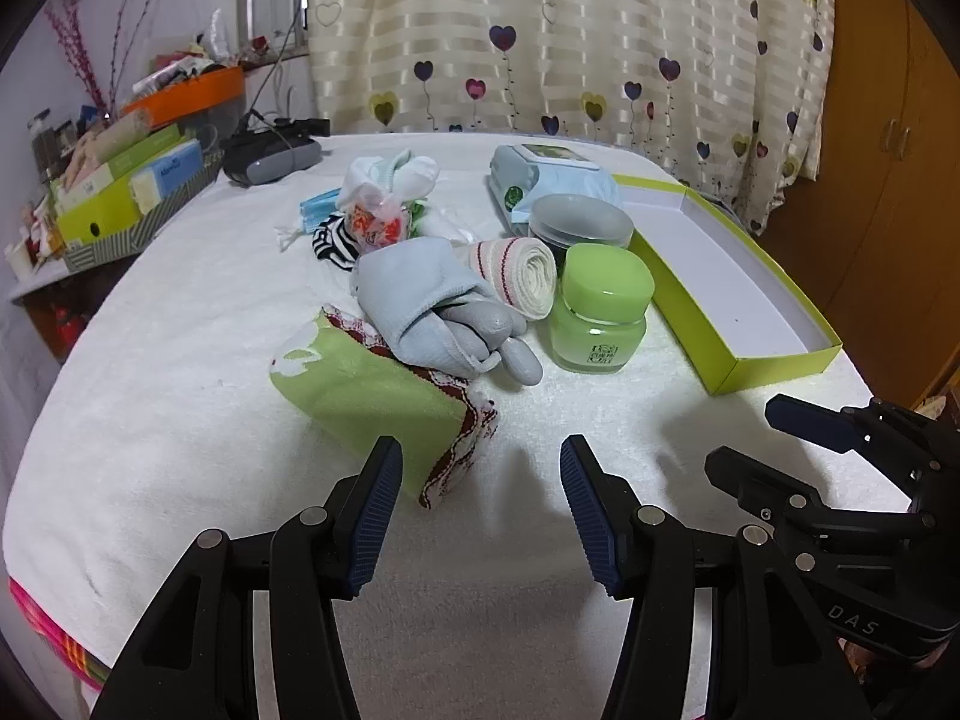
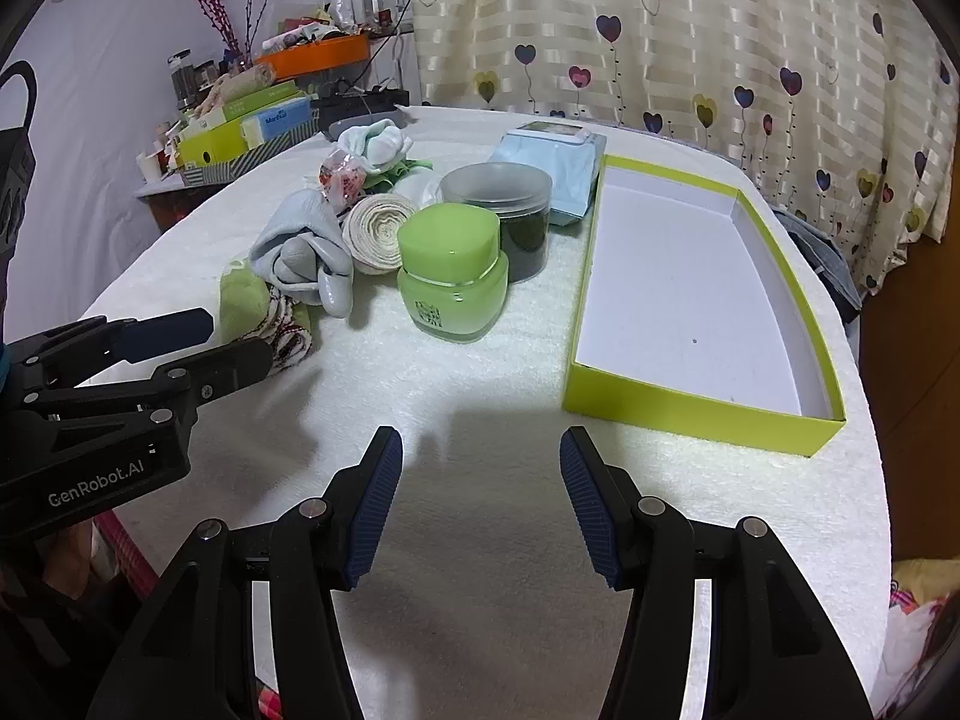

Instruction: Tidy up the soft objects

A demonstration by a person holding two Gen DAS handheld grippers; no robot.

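Ahead of our left gripper [image 1: 480,516], jaws wide apart and empty, we see the green cloth [image 1: 372,390] with red-white trim lying just beyond its left fingertip, not between the pads. Farther past that cloth sits the grey glove [image 1: 432,306], fingers pointing toward us and resting over the cloth's far edge. Right of the glove, touching it, is a rolled cream towel [image 1: 522,276]. Beyond those we get a loose pile: striped sock [image 1: 336,240], white socks [image 1: 390,174], a small printed bag [image 1: 378,222], blue face mask [image 1: 315,210].

Ahead and right of the left gripper stands the green jar [image 1: 600,318], upright, with a dark jar with grey lid [image 1: 579,222] just behind it and a pale blue wipes pack [image 1: 552,180] behind that.

Our right gripper [image 2: 480,504] is also spread open, nothing between its pads, hovering over bare white table cover [image 2: 480,372]. Ahead and right of it lies the open green box [image 2: 690,294], white inside. The green jar is ahead of it, slightly left; the glove and towel roll are farther left. Left gripper shows at its left side, near the green cloth.
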